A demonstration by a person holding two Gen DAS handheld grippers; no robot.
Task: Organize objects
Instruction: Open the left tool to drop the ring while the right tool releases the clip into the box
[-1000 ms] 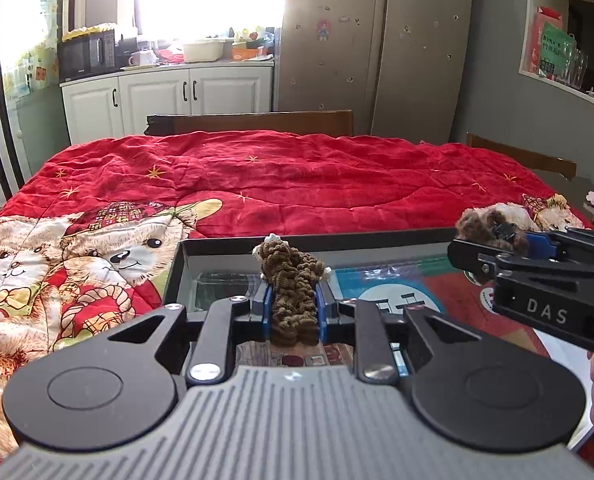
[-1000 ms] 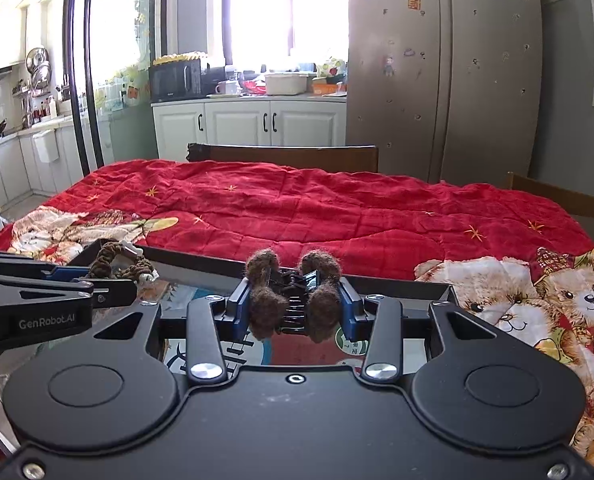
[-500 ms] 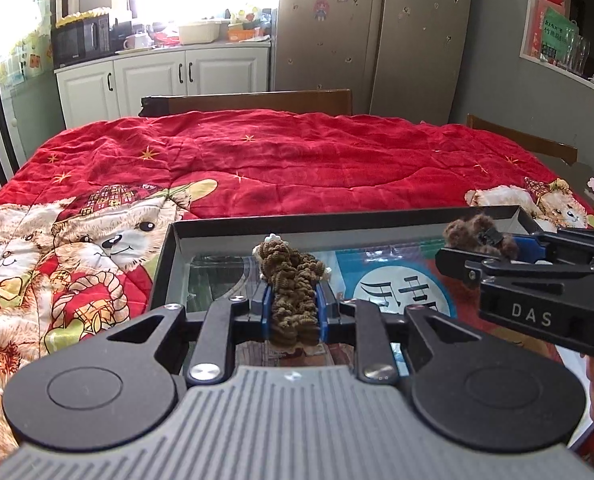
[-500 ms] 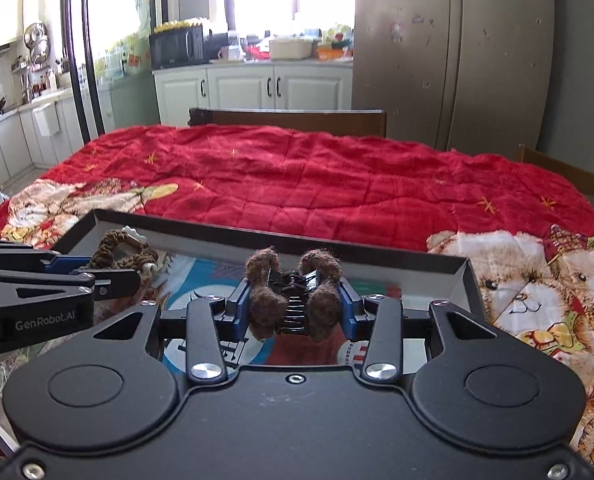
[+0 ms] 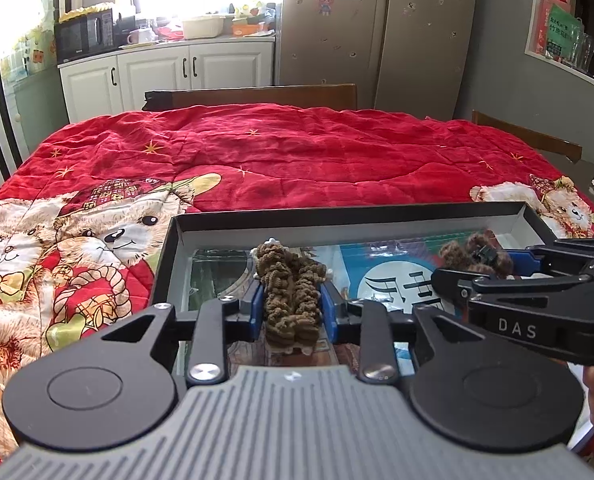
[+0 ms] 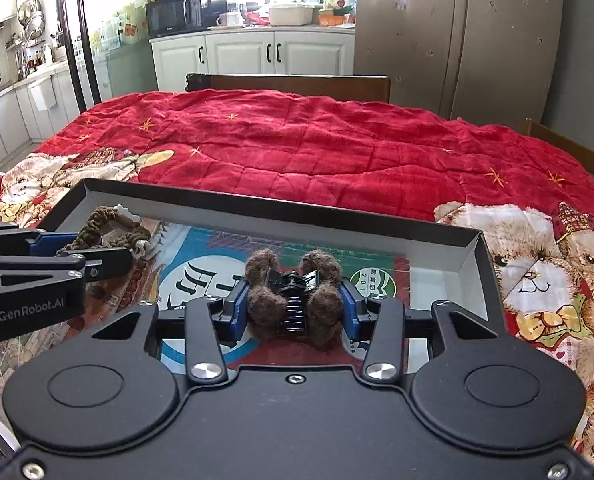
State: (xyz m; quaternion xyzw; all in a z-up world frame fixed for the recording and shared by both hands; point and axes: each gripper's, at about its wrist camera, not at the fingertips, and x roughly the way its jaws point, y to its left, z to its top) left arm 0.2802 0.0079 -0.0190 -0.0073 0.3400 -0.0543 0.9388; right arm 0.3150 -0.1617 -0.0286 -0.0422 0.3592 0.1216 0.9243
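The olive knitted scrunchie (image 5: 291, 294) stands between your left tool (image 5: 291, 300), whose jaws just spread and look slack, its long axis toward 12 o'clock over the box (image 5: 349, 216). Your right tool (image 6: 293, 300) pinches the furry brown hair claw (image 6: 293, 294) at 3 o'clock.

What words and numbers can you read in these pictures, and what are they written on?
"DAS": on the side of the right gripper.
"GenRobot.AI": on the side of the left gripper.
"201": on a green round mark on the printed sheet in the box; the rest is cut off.
Big characters on that sheet, the green sign on the shelf and the fridge stickers: unreadable.
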